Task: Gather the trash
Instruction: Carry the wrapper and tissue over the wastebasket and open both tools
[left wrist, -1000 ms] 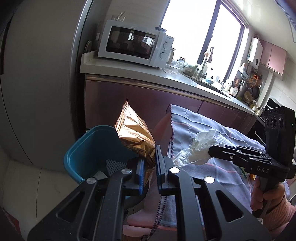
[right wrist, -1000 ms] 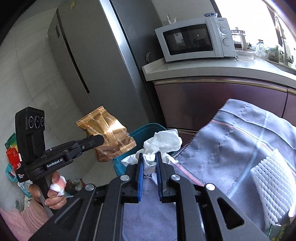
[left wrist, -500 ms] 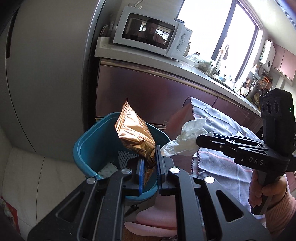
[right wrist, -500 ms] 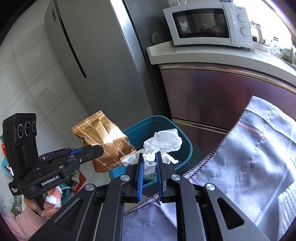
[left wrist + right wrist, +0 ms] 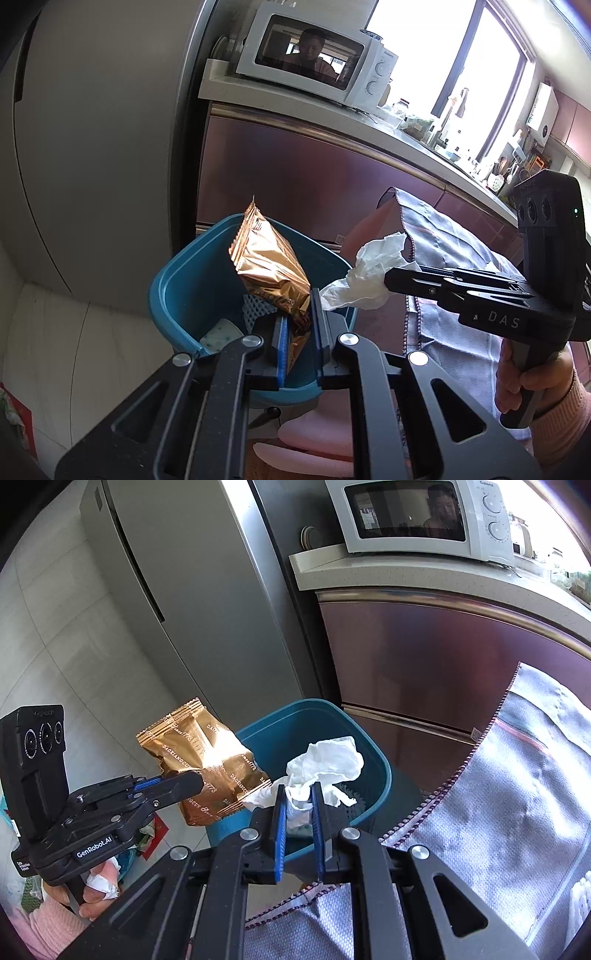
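Note:
My left gripper is shut on a gold foil snack wrapper, which stands up over the open teal bin. In the right wrist view the same wrapper hangs at the bin's left rim, pinched by the left gripper. A crumpled white tissue is clamped in my right gripper, just above the bin's near side. From the left wrist the tissue shows at the right gripper's tip, beside the bin's right rim. Mesh foam and a pale scrap lie in the bin.
A steel fridge stands behind the bin, next to dark red cabinets with a white microwave on the counter. A grey tablecloth edge hangs at the right. A pink sleeve and hand hold the right gripper.
Both grippers have moved toward the bin and lower, so the wrapper and tissue now hang over its opening. The bin's inside shows more fully. Both grips are unchanged.

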Demonstrator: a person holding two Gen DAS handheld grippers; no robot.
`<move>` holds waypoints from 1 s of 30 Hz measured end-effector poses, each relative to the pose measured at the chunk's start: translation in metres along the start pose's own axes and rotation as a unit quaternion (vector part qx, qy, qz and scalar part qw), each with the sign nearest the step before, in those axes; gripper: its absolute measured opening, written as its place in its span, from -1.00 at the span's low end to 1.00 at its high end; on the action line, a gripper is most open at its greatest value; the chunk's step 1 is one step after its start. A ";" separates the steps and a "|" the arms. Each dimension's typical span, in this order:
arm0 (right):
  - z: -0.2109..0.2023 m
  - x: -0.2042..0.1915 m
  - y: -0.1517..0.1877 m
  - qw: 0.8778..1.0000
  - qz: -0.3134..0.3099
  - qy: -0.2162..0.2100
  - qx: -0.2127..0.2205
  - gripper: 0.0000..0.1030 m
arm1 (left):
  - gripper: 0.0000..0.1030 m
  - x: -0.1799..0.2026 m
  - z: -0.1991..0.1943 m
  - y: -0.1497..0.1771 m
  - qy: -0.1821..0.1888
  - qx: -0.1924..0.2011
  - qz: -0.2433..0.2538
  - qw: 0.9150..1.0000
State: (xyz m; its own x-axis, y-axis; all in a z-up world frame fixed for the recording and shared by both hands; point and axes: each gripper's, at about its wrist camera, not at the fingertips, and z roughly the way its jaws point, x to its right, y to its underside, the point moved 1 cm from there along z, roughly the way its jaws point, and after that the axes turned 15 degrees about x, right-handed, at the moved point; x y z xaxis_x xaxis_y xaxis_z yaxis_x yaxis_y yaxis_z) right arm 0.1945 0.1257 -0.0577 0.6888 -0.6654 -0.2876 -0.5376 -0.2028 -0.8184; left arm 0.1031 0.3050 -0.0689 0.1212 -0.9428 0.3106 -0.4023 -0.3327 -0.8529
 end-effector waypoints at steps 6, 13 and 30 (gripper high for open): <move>0.020 -0.001 0.000 1.000 -0.002 0.006 -0.029 -0.78 | -0.78 0.000 0.016 0.008 -0.003 -0.016 -0.007 1.000; 0.040 -0.001 0.002 0.998 -0.001 0.014 -0.059 -0.74 | -0.78 -0.001 0.040 0.016 -0.012 -0.034 -0.010 0.999; 0.034 0.013 0.008 0.998 0.018 0.028 -0.051 -0.51 | -0.55 0.002 0.052 0.024 -0.017 -0.035 -0.009 0.999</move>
State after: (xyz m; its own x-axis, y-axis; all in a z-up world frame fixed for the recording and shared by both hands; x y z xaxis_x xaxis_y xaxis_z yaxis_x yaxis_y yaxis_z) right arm 0.2153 0.1398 -0.0847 0.6409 -0.7123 -0.2860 -0.6106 -0.2472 -0.7524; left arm 0.1409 0.2939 -0.1108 0.1595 -0.9376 0.3091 -0.4614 -0.3476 -0.8163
